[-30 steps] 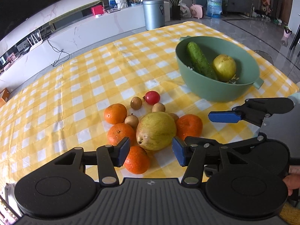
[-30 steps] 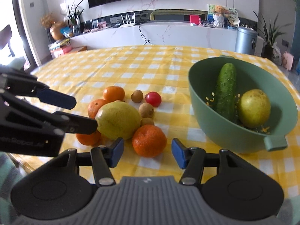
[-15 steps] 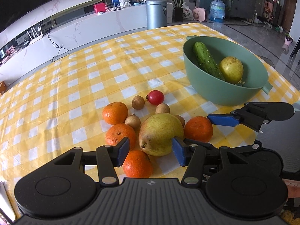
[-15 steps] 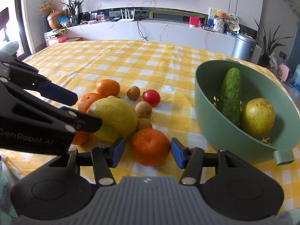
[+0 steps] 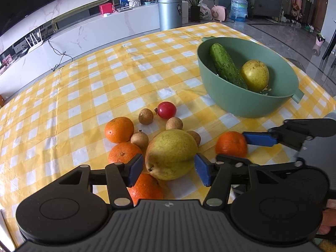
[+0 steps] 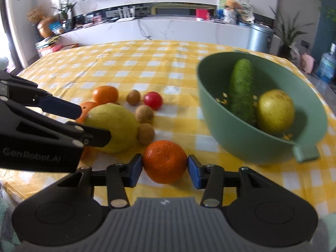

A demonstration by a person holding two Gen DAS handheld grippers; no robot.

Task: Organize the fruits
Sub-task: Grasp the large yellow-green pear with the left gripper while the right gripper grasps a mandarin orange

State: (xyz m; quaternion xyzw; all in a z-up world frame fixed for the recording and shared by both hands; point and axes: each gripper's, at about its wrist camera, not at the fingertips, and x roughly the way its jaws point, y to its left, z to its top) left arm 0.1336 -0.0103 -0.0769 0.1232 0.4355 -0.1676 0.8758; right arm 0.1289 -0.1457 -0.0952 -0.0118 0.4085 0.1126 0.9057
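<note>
Both grippers are seen over a bench (image 5: 63, 96) draped in a yellow-and-white checked cloth. The left gripper (image 5: 168, 169) is opening, its blue pads astride a large yellow-green pear (image 5: 171, 154) without pressing on it. The right gripper (image 6: 165, 169) is closing on a dimpled mandarin (image 6: 164, 161), both pads touching its sides; in the right wrist view much is blurred. A smooth green plastic bowl (image 5: 247, 105) with a small tab handle is set to the right, well apart from the loose fruit; inside it a bumpy cucumber (image 5: 226, 66) is leant on the wall beside a second pear (image 5: 255, 75), their undersides hidden by the rim. Three more mandarins (image 5: 119, 129) are clustered left of the big pear, one partly covered by the left gripper. A glossy cherry tomato (image 5: 167, 110) and rough brown longans (image 5: 146, 116) are scattered behind; one longan is mostly hidden by the pear.
</note>
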